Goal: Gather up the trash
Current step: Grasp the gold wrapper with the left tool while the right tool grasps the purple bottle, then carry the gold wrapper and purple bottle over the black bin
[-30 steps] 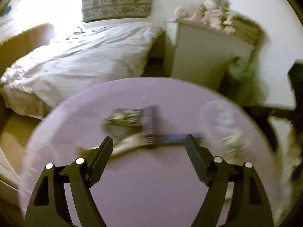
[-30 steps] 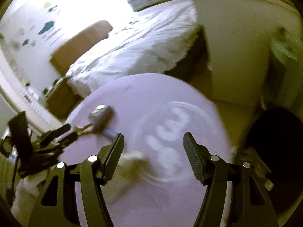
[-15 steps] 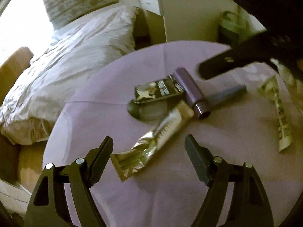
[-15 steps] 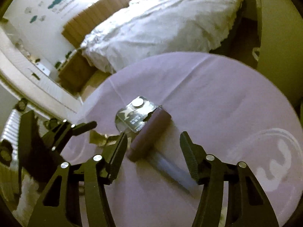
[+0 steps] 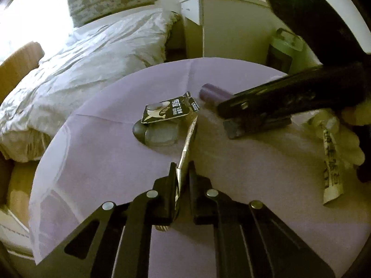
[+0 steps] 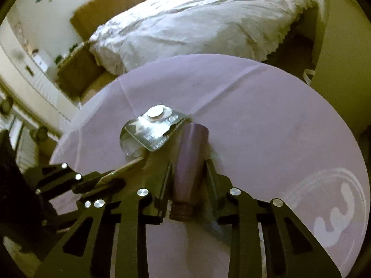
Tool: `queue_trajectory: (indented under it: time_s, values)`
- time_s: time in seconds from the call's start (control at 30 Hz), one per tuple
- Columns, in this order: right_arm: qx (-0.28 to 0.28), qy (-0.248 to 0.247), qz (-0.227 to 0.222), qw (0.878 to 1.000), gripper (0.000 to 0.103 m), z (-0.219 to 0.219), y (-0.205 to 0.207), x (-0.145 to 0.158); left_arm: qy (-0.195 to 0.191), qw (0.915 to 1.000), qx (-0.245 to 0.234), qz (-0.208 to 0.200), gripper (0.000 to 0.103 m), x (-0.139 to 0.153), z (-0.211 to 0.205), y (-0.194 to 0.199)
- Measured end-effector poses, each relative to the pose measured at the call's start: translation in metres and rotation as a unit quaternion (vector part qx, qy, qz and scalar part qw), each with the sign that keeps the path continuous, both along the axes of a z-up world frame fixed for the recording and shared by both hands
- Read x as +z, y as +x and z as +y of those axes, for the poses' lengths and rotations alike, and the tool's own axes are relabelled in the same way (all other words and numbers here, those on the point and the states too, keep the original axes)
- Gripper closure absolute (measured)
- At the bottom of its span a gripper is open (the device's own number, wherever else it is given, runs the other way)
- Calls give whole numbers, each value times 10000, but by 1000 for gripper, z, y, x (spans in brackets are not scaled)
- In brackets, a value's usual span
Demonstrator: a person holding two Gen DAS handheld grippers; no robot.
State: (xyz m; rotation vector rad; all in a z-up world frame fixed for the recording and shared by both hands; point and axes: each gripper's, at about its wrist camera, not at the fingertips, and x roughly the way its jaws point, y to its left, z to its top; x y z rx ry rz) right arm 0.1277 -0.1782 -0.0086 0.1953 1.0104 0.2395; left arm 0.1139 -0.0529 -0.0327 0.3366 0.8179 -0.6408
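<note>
On the round lilac-covered counter (image 5: 104, 153), the left tool (image 5: 182, 176) is clenched on one end of a flat gold foil wrapper (image 5: 189, 143). The right tool (image 6: 188, 169) grips a purple cylindrical tube (image 6: 189, 155), beside a dark blister card holding a coin cell (image 6: 155, 127).

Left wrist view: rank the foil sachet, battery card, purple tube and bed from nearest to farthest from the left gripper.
1. Foil sachet, clamped in the left gripper, dead ahead.
2. Battery card, ahead, propped on a clear lid.
3. Purple tube, ahead and right, under the right gripper.
4. Bed, off the table, far left.
</note>
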Motion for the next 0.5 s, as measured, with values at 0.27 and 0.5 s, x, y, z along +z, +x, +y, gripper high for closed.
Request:
queue_trajectory:
  time_s: [0.27, 0.5]
  values:
    - [-353, 846, -564, 9942, 76, -52, -50, 30, -1123, 9916, 518, 384, 95, 20, 16, -19]
    - [-657, 1122, -986, 9866, 76, -96, -94, 58, -1629, 9845, 508, 414, 95, 49, 1, -47]
